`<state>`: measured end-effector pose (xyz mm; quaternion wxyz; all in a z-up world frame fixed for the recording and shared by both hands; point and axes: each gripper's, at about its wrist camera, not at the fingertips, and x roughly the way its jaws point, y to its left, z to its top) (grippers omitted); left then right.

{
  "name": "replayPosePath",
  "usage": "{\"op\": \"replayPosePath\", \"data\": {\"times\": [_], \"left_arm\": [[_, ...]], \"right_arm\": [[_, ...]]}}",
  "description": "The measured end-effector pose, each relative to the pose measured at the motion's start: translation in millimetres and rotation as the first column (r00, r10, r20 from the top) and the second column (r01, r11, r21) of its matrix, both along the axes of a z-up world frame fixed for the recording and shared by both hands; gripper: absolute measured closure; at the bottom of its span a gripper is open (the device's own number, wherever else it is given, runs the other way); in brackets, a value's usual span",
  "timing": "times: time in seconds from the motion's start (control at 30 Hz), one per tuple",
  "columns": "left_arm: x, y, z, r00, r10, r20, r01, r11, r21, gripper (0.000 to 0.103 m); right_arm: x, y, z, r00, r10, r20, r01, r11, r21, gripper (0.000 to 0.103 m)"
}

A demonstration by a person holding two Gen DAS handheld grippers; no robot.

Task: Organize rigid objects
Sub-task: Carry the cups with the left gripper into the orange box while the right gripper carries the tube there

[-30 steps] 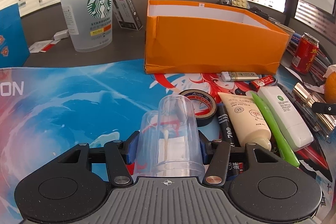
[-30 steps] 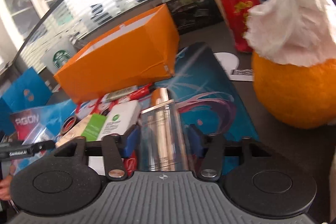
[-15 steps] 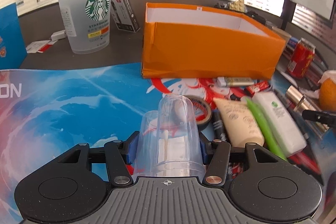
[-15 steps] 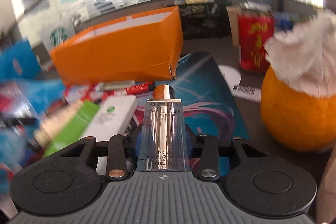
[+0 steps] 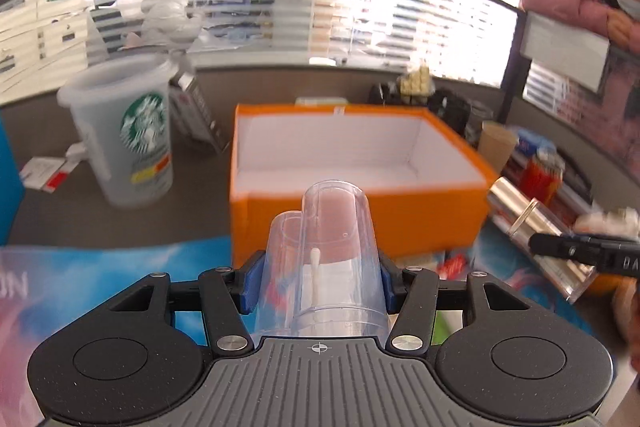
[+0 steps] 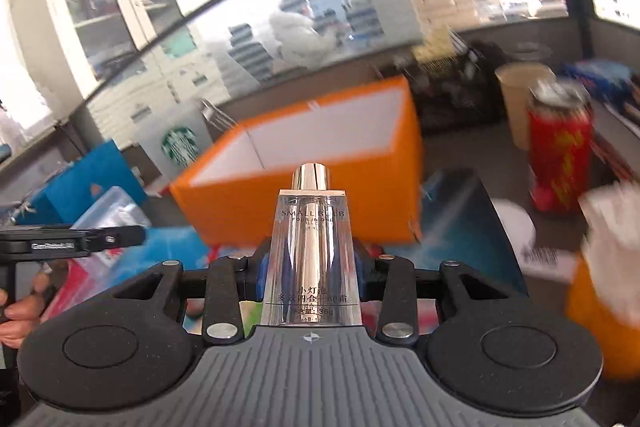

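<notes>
The clear plastic container [image 5: 332, 259] sits clamped between the blue pads of my left tongs [image 5: 318, 279], lifted off the tabletop [image 5: 100, 223], with a smaller clear cup nested against its left side and something white and stick-like inside it. My left tongs are closed partway, pads pressing on its walls. Just beyond it stands the orange box [image 5: 360, 223], open at the top; its white interior shows nothing in it from the left wrist view. To the far left of the box stands a frosted Starbucks cup [image 5: 128, 135], upright; what it holds I cannot tell.

My right tongs [image 6: 312, 267] grip a clear cosmetic tube [image 6: 312, 247] with a silvery core and metallic cap, pointing toward the same orange box [image 6: 304, 199]. The jaws are narrow and tight on the tube's sides. Right of the box stand a red can [image 6: 560, 155] and a tan paper cup [image 6: 516, 99], both upright. An orange fruit [image 6: 600, 323] with crumpled white paper on top lies at the near right.
</notes>
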<state>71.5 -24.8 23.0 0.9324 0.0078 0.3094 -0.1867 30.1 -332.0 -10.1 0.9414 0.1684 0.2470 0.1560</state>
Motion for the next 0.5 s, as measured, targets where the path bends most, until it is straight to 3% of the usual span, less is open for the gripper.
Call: {"op": "replayPosePath", "data": {"times": [0.27, 0.4, 0.5], "left_arm": [[97, -35, 35, 0.997, 0.022, -0.068, -0.018, 0.998, 0.053, 0.051], [142, -53, 22, 0.988, 0.029, -0.154, -0.016, 0.996, 0.085, 0.050], [162, -64, -3, 0.978, 0.050, -0.203, -0.026, 0.993, 0.119, 0.050]], "right_arm": [[77, 10, 52, 0.999, 0.035, 0.024, -0.035, 0.999, 0.005, 0.068], [123, 16, 60, 0.999, 0.038, -0.027, -0.039, 0.999, -0.028, 0.068], [150, 22, 47, 0.997, 0.021, -0.075, -0.026, 0.997, -0.074, 0.068]]}}
